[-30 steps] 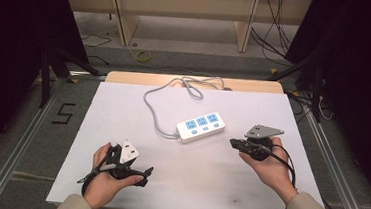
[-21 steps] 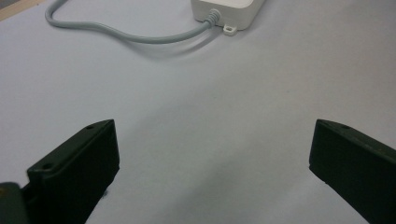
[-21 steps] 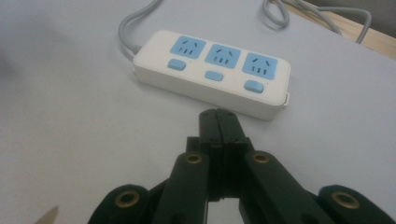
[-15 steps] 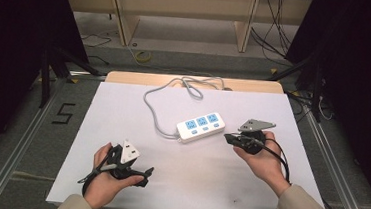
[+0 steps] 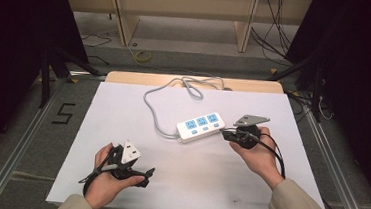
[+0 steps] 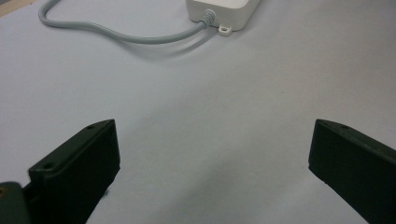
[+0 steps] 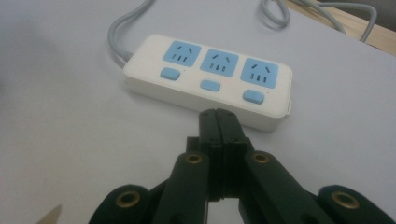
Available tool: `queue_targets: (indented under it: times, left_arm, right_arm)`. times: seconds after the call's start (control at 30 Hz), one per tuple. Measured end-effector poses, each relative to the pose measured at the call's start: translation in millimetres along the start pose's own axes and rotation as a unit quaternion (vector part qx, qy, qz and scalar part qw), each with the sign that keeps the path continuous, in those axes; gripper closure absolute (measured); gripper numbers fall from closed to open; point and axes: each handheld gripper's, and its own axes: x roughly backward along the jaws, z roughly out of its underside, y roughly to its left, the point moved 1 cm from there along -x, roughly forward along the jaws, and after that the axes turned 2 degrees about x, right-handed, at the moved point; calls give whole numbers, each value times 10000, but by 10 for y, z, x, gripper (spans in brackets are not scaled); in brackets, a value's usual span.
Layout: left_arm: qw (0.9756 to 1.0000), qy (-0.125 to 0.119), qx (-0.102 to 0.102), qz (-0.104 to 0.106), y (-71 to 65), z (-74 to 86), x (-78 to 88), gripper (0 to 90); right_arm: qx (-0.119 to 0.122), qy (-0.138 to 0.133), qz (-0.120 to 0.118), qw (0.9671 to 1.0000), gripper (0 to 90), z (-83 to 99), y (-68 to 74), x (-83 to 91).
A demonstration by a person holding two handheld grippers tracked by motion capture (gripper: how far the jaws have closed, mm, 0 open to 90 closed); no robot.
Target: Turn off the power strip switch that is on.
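A white power strip (image 5: 200,127) with three blue sockets and three blue buttons lies near the middle of the white table; its grey cable (image 5: 159,107) loops off to the far edge. My right gripper (image 5: 223,133) is shut, jaws pressed together with nothing between them, its tips just short of the strip's right end. In the right gripper view the closed tips (image 7: 217,117) point at the strip's (image 7: 208,79) near side. My left gripper (image 5: 149,171) rests at the near left, jaws wide open and empty; its view shows both fingers (image 6: 79,163) over bare table, with the strip's cable end (image 6: 219,14) far ahead.
The white table top (image 5: 123,109) ends in a wooden strip at the far edge (image 5: 140,77). Metal rails (image 5: 14,146) run along both sides. Beyond the table stand wooden shelf legs (image 5: 122,22) and loose floor cables (image 5: 142,56).
My right gripper has slid left and a little away from me, toward the power strip's right end. The left gripper has stayed put.
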Motion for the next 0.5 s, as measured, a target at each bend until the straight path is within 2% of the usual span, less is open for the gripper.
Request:
queue_targets:
  times: [0.5]
  left_arm:
    - [10000, 14, 5, -3, -7, 0, -9, 17]
  right_arm:
    - [-60, 88, -9, 9999, 900, -56, -17, -115]
